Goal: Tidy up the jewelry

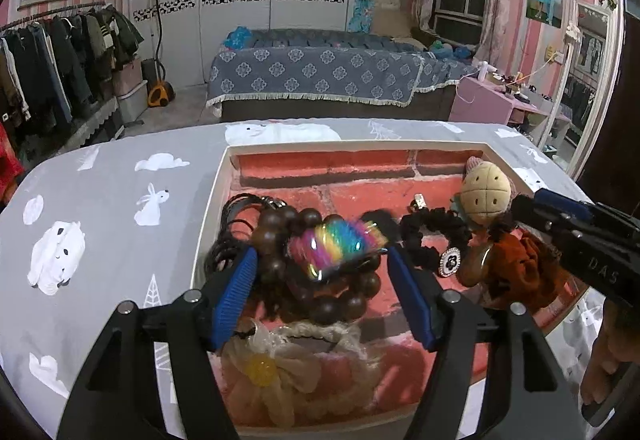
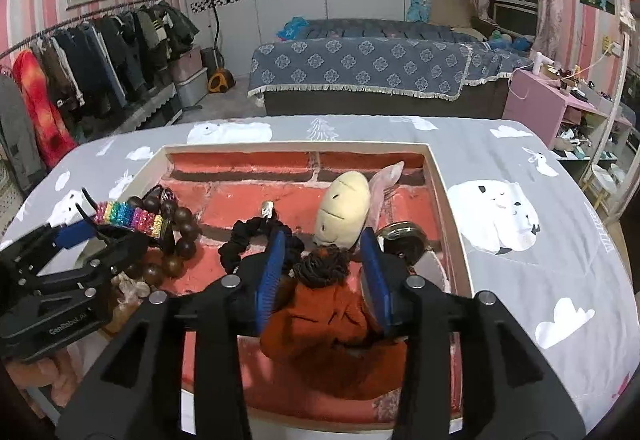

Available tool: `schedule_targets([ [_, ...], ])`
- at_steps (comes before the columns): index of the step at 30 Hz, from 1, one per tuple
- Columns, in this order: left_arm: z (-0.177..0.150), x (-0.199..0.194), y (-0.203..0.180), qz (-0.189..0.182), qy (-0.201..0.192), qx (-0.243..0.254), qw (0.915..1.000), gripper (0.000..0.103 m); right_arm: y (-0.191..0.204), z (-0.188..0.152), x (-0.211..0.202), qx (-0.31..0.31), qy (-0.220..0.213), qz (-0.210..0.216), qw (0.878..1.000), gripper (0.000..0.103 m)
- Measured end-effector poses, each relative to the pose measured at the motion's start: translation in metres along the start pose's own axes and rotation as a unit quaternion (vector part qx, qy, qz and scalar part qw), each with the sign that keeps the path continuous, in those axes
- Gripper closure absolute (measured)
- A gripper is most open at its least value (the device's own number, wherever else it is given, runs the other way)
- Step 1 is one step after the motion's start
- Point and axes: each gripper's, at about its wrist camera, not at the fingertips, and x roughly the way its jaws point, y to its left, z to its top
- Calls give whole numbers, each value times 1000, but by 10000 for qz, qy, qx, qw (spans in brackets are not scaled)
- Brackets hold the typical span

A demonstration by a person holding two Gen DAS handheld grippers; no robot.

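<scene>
While the jewelry lay heaped in a shallow white-rimmed tray [image 1: 218, 195] lined with a red brick print, the rainbow sequin clip [image 1: 338, 246] sat on top of a dark wooden bead bracelet [image 1: 320, 296] toward the tray's left side. It looked blurred, so whether it rested or moved could not be told. The left tool [image 1: 322, 280] hung over it with its blue pads spread to either side of the clip and beads, touching neither that I could see, probably lined up to pick the clip off the pile. Nearer than the beads lay a cream fabric flower hair tie [image 1: 280, 364]; right of them, a black scrunchie [image 1: 436, 232] and a round black-and-white charm [image 1: 450, 262].

Toward the tray's right side, a small doll with a beige head [image 2: 346, 211] and an orange-brown dress [image 2: 332, 324] lay between the blue pads of the right tool [image 2: 324, 268], which stood apart around its dark hair; contact could not be made out. The tray stood on a worktop under a grey animal-print cloth [image 2: 520, 280].
</scene>
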Motion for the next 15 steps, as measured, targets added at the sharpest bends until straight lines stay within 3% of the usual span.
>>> schedule_targets([
  [6, 9, -32, 0, 69, -315, 36, 9995, 22, -5, 4, -20, 117, -218, 24, 9997, 60],
  [8, 14, -49, 3, 104, -435, 55, 9990, 15, -4, 7, -33, 136, -351, 45, 9993, 55],
  [12, 17, -92, 19, 196, -744, -6, 9970, 13, 0, 12, -64, 118, -600, 75, 9981, 49],
  [15, 10, -123, 33, 515, -931, -12, 9943, 4, 5, 11, -93, 98, -814, 98, 9966, 38],
])
